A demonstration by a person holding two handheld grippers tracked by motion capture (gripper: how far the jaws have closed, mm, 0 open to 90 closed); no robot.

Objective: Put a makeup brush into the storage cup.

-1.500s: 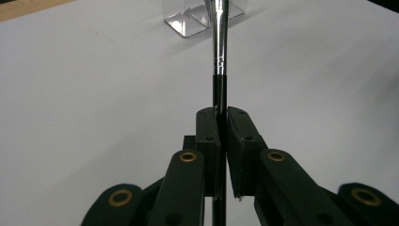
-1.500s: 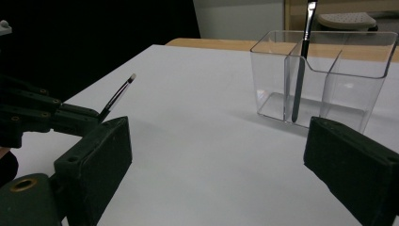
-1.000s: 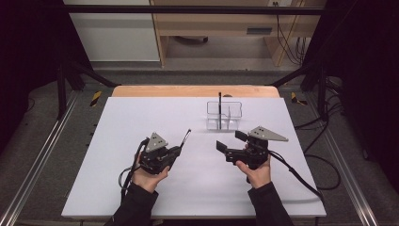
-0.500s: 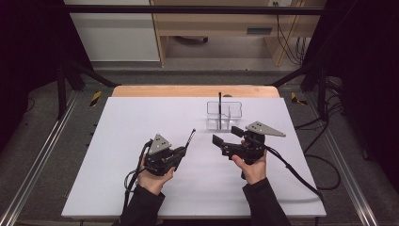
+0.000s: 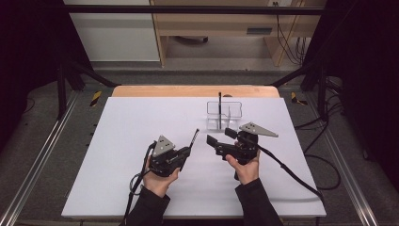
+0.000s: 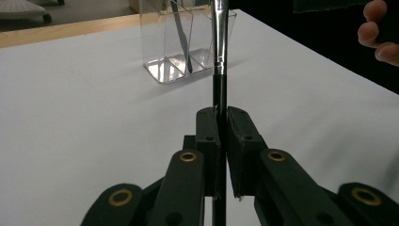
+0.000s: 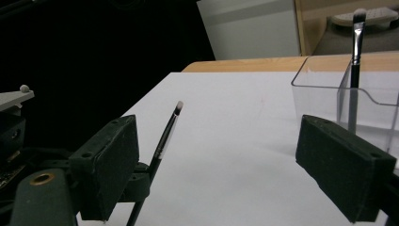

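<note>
Pinching a brush (image 6: 219, 70), the left claw (image 6: 220, 129); high view hides this.

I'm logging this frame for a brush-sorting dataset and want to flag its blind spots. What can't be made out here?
- Tip of the held brush: cut off by the top edge in the left gripper view.
- Its lower handle: hidden behind the left gripper, shut on it.
- Bristle colour of the brush in the organizer: blurred in the right gripper view, too small in the high view.
- Clear organizer: dividers too faint to count in the high view.
</note>
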